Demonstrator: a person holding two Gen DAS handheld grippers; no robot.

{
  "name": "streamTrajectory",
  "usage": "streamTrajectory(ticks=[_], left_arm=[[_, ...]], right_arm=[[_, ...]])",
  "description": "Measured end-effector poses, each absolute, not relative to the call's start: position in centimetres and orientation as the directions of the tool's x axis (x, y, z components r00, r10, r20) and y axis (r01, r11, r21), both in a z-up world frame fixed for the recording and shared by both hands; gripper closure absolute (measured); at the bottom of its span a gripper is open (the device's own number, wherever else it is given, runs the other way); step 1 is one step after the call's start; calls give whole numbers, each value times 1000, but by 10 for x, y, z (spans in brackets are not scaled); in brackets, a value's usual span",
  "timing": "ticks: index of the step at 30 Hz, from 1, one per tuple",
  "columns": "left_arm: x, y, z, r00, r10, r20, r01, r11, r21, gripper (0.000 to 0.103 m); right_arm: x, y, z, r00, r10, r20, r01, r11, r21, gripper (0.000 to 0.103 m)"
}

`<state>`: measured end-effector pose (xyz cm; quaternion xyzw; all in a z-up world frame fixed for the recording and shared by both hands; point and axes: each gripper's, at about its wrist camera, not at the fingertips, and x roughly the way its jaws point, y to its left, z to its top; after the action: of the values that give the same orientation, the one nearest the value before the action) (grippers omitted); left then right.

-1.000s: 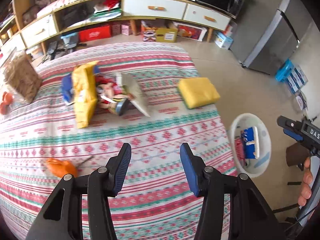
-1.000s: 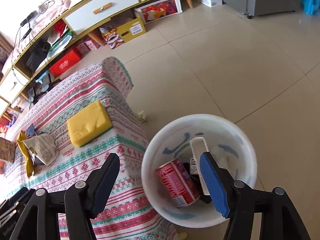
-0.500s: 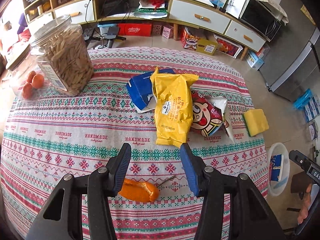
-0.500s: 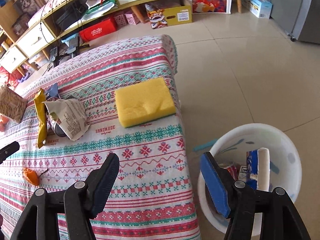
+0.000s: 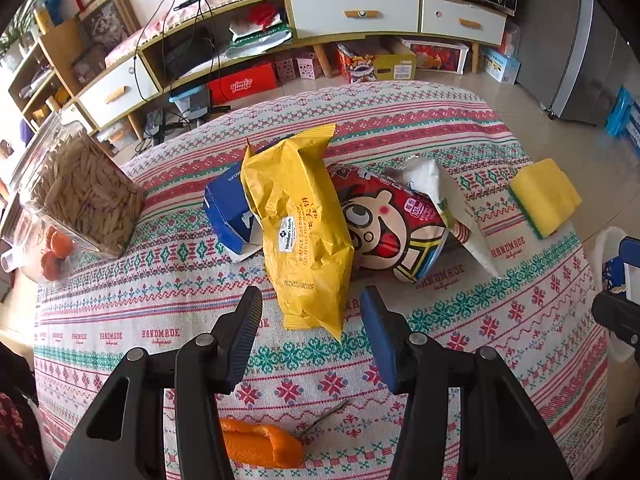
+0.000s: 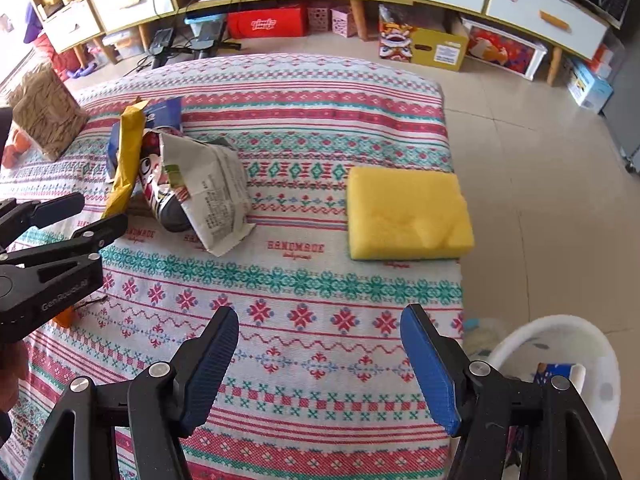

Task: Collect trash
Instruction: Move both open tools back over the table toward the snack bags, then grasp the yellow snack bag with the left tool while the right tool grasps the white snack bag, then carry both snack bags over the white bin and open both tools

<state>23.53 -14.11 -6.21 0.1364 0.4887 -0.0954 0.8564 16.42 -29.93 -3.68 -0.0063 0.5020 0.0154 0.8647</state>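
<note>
A heap of trash lies mid-table: a yellow wrapper (image 5: 302, 224), a blue carton (image 5: 228, 212), a red cartoon cup (image 5: 390, 226) and a white paper bag (image 5: 448, 200). My left gripper (image 5: 310, 324) is open and empty, its jaws either side of the yellow wrapper's near end. An orange peel (image 5: 260, 446) lies below it. My right gripper (image 6: 320, 356) is open and empty above the table's near right part. The white trash bin (image 6: 576, 352) stands on the floor at the right, with trash inside. The heap also shows in the right wrist view (image 6: 180, 176).
A yellow sponge (image 6: 404, 212) lies at the table's right edge, also in the left wrist view (image 5: 544, 196). A jar of seeds (image 5: 80, 192) and oranges (image 5: 52, 252) stand at the left. Cabinets and boxes line the far wall.
My left gripper has swung from the bin side and closed in on the yellow wrapper. My right gripper has moved from over the bin to over the table.
</note>
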Motion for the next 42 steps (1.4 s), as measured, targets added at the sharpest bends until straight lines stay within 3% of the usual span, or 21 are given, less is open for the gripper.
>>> streamTrajectory(ticks=[2,3,9,13,18,21,22,23,29,42], left_arm=[[239,-138,-63,513,-38,-857,298,945,137,67],[240,-135,-63,503,-46,-863,298,947,124,85],[240,-118,-63,478,-108,-872,285,958,37,98],[232,-105,-50,459,-155,-875,273,962,-27,101],[227,-84,-38,457,-199,-867,236,967,-98,102],[227,-76,-37,437,-229,-870,219,965,-144,102],[227,-73,-37,433,-242,-869,215,963,-161,102],[226,-71,-36,429,-253,-867,213,961,-175,102],[218,-59,-23,428,-305,-851,198,950,-241,102],[189,-82,5,442,-408,-799,284,908,-307,102]], right_arm=[[168,-289,-42,496,20,-868,-61,998,-12,31],[171,-284,-45,494,23,-869,-78,997,-18,31],[193,-245,-65,498,15,-867,-220,969,-109,31],[208,-227,-78,528,-53,-848,-269,936,-226,31],[225,-221,-87,546,-83,-834,-268,925,-268,36],[235,-218,-91,549,-82,-832,-274,923,-271,58],[239,-218,-93,544,-83,-835,-274,923,-271,82],[241,-219,-94,531,-80,-843,-273,926,-260,92],[234,-242,-54,510,76,-857,-214,976,-41,94],[190,-282,-18,547,154,-823,-118,987,106,95]])
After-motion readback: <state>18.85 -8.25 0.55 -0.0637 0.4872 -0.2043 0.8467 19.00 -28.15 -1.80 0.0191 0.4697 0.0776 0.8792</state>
